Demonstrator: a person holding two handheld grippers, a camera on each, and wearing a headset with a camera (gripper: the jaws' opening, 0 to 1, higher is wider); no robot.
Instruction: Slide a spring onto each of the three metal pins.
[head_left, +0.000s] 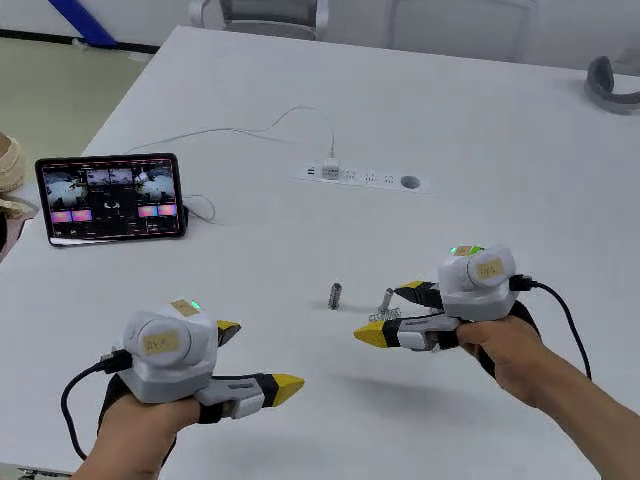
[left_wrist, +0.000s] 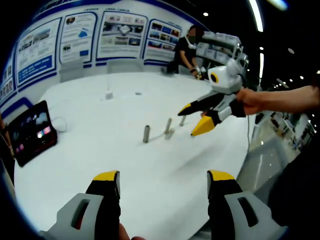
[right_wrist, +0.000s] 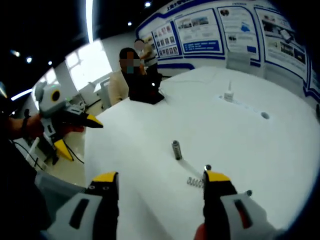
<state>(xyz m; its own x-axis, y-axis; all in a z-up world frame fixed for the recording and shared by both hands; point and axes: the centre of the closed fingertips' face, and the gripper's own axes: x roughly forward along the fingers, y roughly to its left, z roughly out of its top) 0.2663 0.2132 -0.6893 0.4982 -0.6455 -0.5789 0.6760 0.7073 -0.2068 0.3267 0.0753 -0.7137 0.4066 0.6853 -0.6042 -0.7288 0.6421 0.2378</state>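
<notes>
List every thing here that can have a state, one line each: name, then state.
Left hand-held gripper: open, empty.
Right hand-held gripper: open, empty.
Tablet: screen on, propped up.
Power strip: one plug in.
Leftmost pin: upright, apparently spring on.
Second pin: upright, bare.
Loose spring: lying flat.

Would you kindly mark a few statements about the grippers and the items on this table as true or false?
1. A loose spring lies on the table beside the right gripper. True.
2. The right gripper is shut on that spring. False: its jaws stand apart, and the spring lies on the table by one of them.
3. The left gripper is open and holds nothing. True.
4. The tablet lies next to the right gripper. False: it is on the left gripper's side, farther up the table.
5. A charger sits in the power strip. True.
</notes>
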